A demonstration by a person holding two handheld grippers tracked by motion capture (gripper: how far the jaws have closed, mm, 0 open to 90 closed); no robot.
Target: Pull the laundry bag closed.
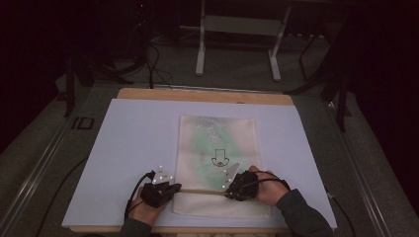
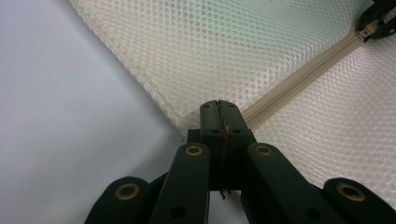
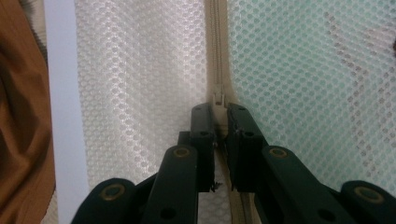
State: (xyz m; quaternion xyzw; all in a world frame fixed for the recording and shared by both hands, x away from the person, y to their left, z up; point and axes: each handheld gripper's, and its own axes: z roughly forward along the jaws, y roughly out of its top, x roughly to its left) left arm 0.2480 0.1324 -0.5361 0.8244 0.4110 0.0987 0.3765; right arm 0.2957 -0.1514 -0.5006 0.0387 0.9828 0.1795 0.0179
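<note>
mesh bag (image 1: 217, 148) lies on white sheet (image 1: 128, 148); nothing crowds it.

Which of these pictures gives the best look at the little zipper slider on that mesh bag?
The right gripper view: the zipper slider sits close up, just beyond the right tongs, on the beige zipper. The left gripper view catches it far off in the corner. In the high view it is too small to make out.

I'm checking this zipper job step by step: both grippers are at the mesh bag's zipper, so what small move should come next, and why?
Probably the right gripper should draw the zipper pull along the zipper toward the left gripper. The right jaws look shut on the pull, and the left gripper pinches the mesh bag at the zipper's far end, anchoring it.
</note>
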